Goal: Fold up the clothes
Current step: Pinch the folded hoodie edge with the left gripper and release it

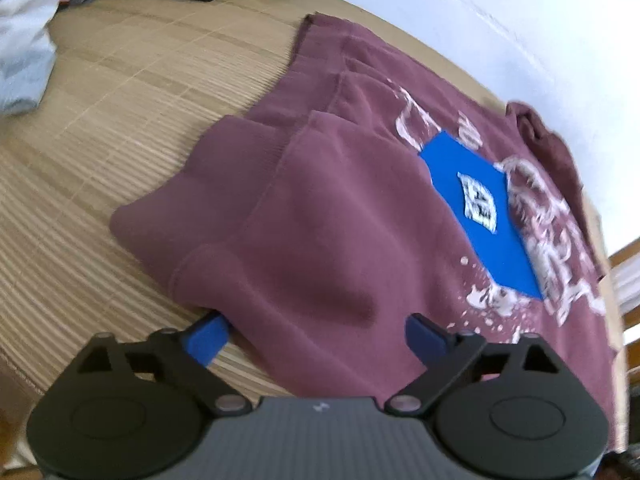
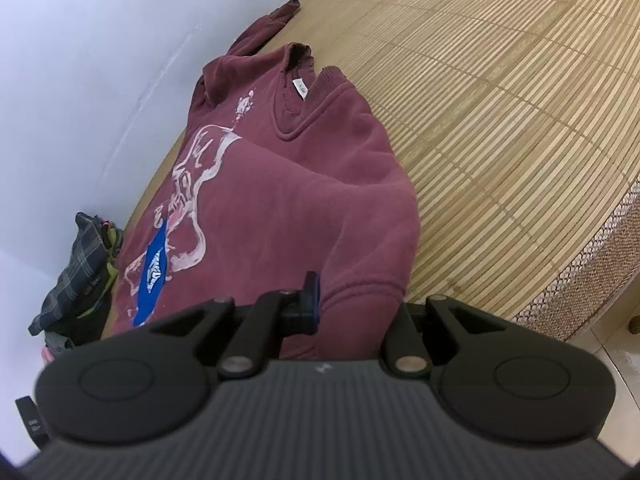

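A maroon sweatshirt (image 1: pixel 340 200) with a white print and a blue tagged patch (image 1: pixel 480 208) lies flat on a bamboo mat (image 1: pixel 120 120). One side is folded over its body. My left gripper (image 1: pixel 316 332) stands wide open at the near edge, with the cloth lying between its blue fingers (image 1: pixel 208 338). In the right wrist view the sweatshirt (image 2: pixel 288 200) shows its collar at the far end and the patch (image 2: pixel 154 268) at the left. My right gripper (image 2: pixel 356 304) is closed down on a thick fold of the near edge. That fold hides its right finger.
A white wall runs along the far side of the sweatshirt. Plaid and dark clothes (image 2: pixel 80 264) are piled by the wall, and a white cloth (image 1: pixel 24 40) lies at the mat's far left. The mat's woven border (image 2: pixel 592 260) drops to a tiled floor.
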Available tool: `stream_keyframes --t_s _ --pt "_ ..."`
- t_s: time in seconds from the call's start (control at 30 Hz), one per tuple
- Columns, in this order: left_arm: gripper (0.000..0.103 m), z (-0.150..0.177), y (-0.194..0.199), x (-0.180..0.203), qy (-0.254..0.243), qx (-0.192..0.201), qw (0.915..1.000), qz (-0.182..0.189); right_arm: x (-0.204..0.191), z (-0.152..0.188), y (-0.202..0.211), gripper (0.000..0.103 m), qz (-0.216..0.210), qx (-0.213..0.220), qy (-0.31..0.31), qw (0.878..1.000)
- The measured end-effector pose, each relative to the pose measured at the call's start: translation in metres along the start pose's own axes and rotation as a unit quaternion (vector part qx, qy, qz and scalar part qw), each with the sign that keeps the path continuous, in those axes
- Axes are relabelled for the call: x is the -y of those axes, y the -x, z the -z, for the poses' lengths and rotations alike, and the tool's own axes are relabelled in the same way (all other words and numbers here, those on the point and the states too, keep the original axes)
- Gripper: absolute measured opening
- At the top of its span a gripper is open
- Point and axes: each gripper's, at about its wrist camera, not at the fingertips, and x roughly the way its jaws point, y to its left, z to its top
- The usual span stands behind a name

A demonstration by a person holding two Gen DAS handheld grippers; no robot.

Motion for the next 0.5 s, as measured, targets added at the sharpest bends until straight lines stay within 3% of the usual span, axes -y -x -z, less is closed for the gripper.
stream_keyframes --t_s 0.03,0.07,0.1,0.23,0.33,0.5 --pt "0.073 -0.001 -0.002 0.007 -0.012 0.005 0.9998 -0.016 0.001 0.0 0.0 0.016 -0.001 0.0 -0.002 1.0" --pt "0.034 -0.001 0.001 0.004 0.0 0.006 0.9999 -0.011 0.001 0.0 -0.001 0.017 -0.003 0.001 -0.004 1.0" --pt "0.024 0.0 0.006 0.0 0.016 0.005 0.9999 -0.004 0.001 0.0 -0.002 0.018 -0.005 0.002 -0.007 1.0" --pt "0.022 0.01 0.036 -0.019 0.074 0.027 0.9964 0.032 0.002 0.0 -0.004 0.027 -0.013 0.003 -0.009 1.0" --pt "0.022 0.018 0.051 -0.021 0.052 0.036 0.998 0.004 0.003 -0.001 -0.003 0.031 -0.022 -0.001 -0.006 1.0" --pt "0.022 0.023 0.039 -0.036 0.084 0.01 0.9963 -0.017 0.003 -0.023 -0.009 0.033 -0.018 -0.001 0.007 1.0"
